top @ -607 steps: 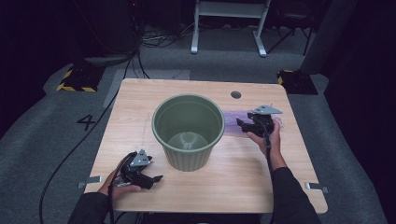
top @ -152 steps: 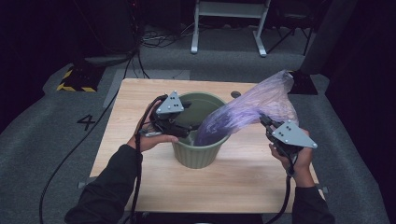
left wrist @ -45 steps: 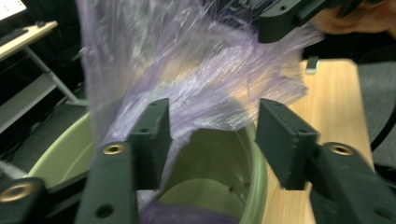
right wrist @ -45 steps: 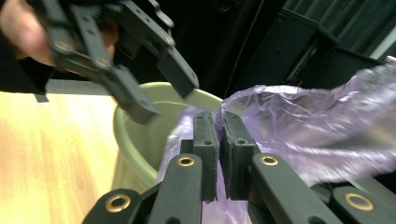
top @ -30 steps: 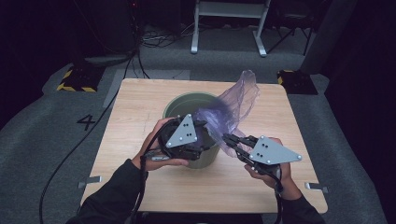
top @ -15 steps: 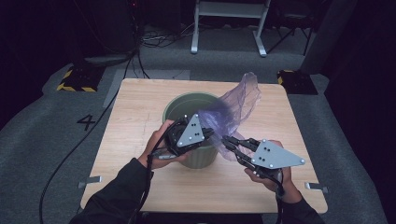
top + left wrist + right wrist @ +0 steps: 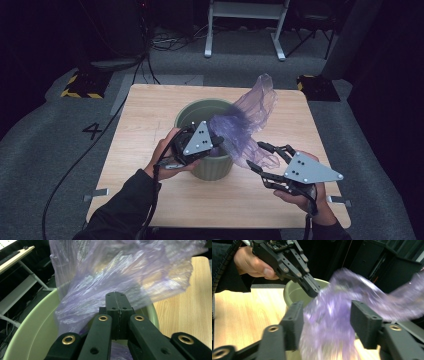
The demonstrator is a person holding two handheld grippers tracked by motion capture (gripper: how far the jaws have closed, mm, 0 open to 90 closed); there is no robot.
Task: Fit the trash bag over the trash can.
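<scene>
A crumpled purple plastic bag hangs over the front right rim of a green bin in the middle of the wooden table. My left gripper is shut on the bag just above that rim; in the left gripper view its jaws meet on the bag film over the bin. My right gripper is at the bag's lower end and its jaws have just been opening. In the right gripper view the bag lies blurred between the spread pads, with the left gripper beyond.
The bin takes up the table's centre, with bare wood to its left, right and front. Beyond the table's far edge are a white-legged stand, floor cables and two black-and-yellow blocks.
The left gripper has closed on the bag over the bin's rim. The right gripper's jaws have spread apart and let go of the bag. Neither hand has shifted much.
</scene>
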